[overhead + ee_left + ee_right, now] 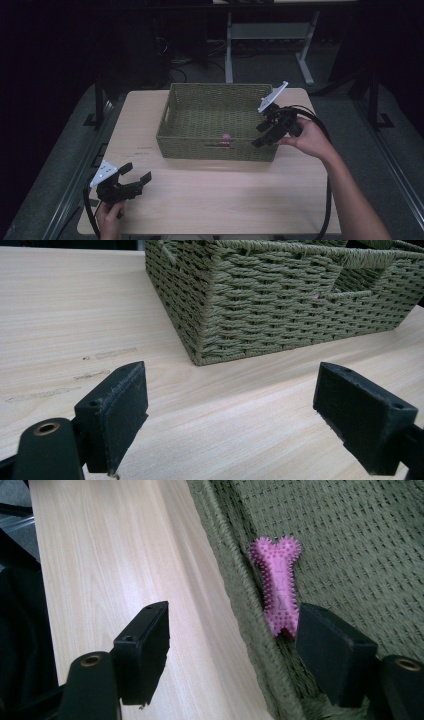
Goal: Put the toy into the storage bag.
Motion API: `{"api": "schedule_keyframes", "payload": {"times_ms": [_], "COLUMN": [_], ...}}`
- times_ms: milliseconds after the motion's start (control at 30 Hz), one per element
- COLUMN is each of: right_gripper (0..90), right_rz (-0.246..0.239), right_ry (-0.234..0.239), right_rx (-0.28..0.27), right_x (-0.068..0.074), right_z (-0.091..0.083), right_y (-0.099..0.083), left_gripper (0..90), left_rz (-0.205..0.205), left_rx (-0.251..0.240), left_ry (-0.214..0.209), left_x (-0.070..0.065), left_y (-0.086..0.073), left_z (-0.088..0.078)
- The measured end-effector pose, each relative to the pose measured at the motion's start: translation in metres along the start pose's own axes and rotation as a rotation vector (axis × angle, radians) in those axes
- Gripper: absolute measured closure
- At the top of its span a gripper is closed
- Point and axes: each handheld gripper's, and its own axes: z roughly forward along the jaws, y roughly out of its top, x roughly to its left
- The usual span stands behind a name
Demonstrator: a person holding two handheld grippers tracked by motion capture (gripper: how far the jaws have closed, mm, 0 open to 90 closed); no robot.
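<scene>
Pink spiky bone toy point(279, 587) in green basket point(215, 97), against near wall. Prob. light, soft rubber; best gripped mid-waist. R gripper point(265, 135) jaws apart above it; L gripper point(134, 181) apart, empty, on table point(225, 200).

One woven basket point(215, 122), one pink spiked bone toy point(278, 584), one wooden table point(210, 200), and two grippers.

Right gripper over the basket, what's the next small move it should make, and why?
Probably shift the right gripper sideways, further into the green woven basket, then lower it. Its jaws stand open and empty, straddling the basket's near wall, while the pink spiky bone toy lies just inside against that wall, so one jaw would likely meet the rim first. The left gripper sits open over the table.
</scene>
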Motion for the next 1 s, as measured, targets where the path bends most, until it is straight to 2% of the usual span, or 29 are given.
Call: {"api": "schedule_keyframes", "payload": {"times_ms": [400,567,1000], "right_gripper": [28.3,28.3,27.3], "right_rz": [-0.003,-0.001,-0.006], "right_ry": [-0.006,-0.004,0.001], "right_rx": [-0.018,-0.013,-0.018], "right_x": [0.01,0.014,0.023], "right_z": [0.001,0.009,0.015], "right_y": [-0.015,-0.024,-0.038], "left_gripper": [13.8,13.8,13.8], "left_rz": [0.0,-0.001,-0.002], "left_rx": [0.0,0.0,0.0], "left_ry": [0.001,0.002,0.004], "left_x": [0.0,0.0,0.0], "left_y": [0.0,0.0,0.0], "left_z": [0.0,-0.001,-0.001]}}
